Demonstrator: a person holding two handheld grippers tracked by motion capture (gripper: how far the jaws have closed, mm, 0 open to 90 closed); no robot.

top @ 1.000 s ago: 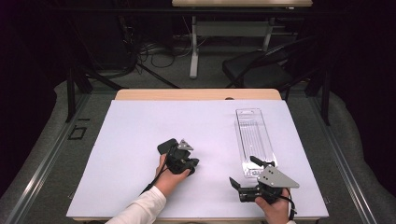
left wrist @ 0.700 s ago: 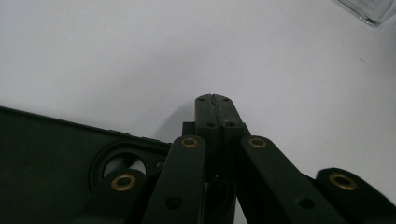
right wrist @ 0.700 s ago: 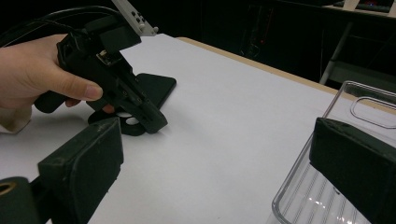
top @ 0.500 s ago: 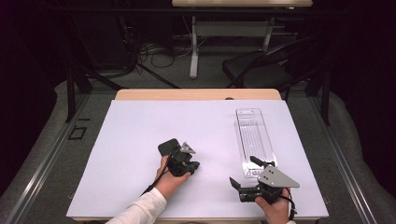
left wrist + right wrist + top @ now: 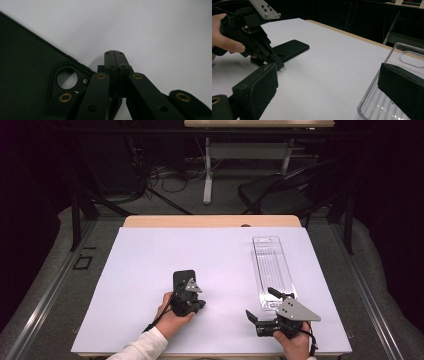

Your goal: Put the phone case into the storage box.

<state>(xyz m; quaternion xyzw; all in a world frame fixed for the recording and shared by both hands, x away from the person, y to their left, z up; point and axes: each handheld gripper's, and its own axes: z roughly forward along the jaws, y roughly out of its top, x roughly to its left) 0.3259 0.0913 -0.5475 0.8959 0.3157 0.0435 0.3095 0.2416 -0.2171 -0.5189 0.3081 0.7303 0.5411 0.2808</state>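
A black phone case (image 5: 183, 277) lies flat in the middle of the white table. My left gripper (image 5: 197, 304) is at its near end, tilted down, jaws shut with nothing between them. In the left gripper view the shut tips (image 5: 113, 53) rest over bare white surface just right of the phone case (image 5: 27, 70), beside its camera cutout. My right gripper (image 5: 262, 305) stands open near the front right, by the near end of a clear plastic tray (image 5: 272, 265). The right gripper view shows its open gripper (image 5: 329, 87), the tray (image 5: 387, 100), the case (image 5: 290, 49) and the left gripper (image 5: 277, 65).
A white sheet (image 5: 150, 255) covers the wooden table (image 5: 210, 221). Behind the table stand a dark chair (image 5: 280, 195) and a desk leg with cables on the floor. A person's hand (image 5: 225, 42) holds the left gripper.
The left gripper has drawn back toward the person, so more of the black phone case shows. The right gripper and the tray have not moved.
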